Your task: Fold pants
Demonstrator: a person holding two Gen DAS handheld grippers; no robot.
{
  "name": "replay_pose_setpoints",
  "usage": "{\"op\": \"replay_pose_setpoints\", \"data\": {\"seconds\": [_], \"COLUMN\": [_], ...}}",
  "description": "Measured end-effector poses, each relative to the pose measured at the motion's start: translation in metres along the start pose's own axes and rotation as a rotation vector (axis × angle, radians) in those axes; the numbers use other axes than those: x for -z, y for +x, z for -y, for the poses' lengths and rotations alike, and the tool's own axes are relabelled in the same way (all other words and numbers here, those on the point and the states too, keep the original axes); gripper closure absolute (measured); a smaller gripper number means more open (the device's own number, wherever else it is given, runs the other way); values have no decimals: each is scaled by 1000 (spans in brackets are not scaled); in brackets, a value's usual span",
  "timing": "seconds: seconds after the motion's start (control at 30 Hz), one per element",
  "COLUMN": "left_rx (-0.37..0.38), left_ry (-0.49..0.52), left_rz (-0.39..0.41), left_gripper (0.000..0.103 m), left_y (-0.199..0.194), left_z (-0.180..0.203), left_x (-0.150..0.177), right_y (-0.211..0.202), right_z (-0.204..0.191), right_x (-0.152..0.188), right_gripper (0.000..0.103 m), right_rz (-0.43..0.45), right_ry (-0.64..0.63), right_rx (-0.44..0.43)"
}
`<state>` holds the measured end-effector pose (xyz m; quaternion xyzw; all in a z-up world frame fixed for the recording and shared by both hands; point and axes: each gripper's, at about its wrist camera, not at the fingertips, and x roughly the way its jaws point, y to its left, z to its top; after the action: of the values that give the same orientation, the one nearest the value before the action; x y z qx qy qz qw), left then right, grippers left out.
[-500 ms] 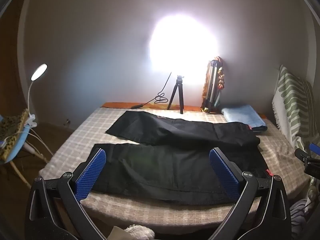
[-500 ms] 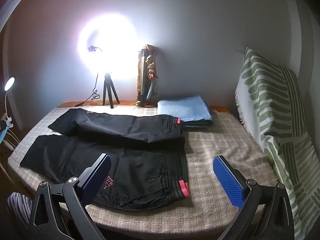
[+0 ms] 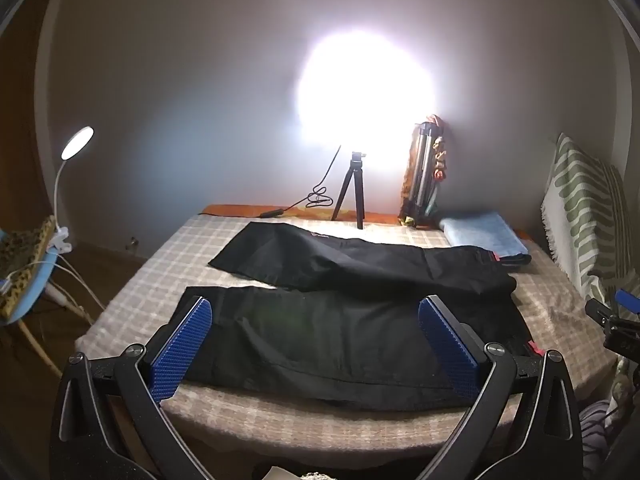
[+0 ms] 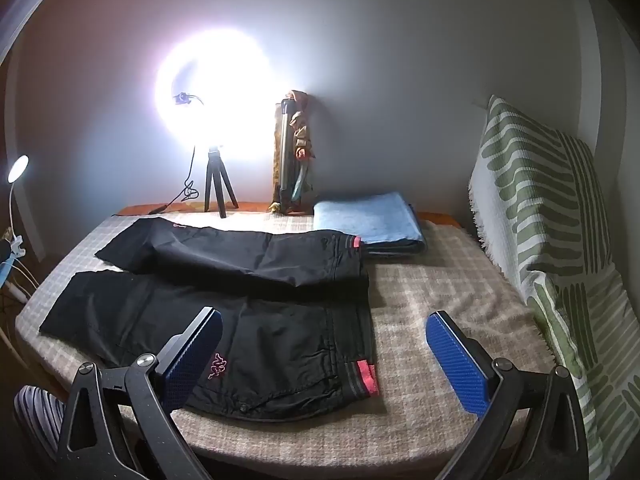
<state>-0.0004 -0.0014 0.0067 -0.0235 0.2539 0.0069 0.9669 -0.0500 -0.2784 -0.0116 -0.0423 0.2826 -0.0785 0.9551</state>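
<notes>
— two grippers, both empty. left gripper [image 3: 315,346] hangs over the near leg, pads spread wide, touching nothing.
— and the garment?
— black track pants [image 4: 248,320] lie flat on the checked blanket [image 4: 432,292], legs parted in a v, hems left, waistband [image 4: 362,376] right.
— right side?
— right gripper [image 4: 325,350] is held wide over the waistband end, one pad above the logo, the other above bare blanket.
— your reading?
— likely poised to take hem and waist together, for a lengthwise fold. folded blue towel [image 4: 366,216] sits just beyond the far leg.
</notes>
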Motion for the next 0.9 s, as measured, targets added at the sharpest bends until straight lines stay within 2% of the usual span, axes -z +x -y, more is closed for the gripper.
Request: {"op": "replay_pose_setpoints", "data": {"seconds": [0.9], "left_rx": [7], "left_ry": [1], "left_rz": [12], "left_gripper": [0], "left_y": [-3], "left_z": [7], "left_x": [-1], "right_y": [0], "right_z": [1], "right_x": [-1], "right_gripper": [0], "right_rz": [-10], "right_ry": [11], "right_rx": [-26]}}
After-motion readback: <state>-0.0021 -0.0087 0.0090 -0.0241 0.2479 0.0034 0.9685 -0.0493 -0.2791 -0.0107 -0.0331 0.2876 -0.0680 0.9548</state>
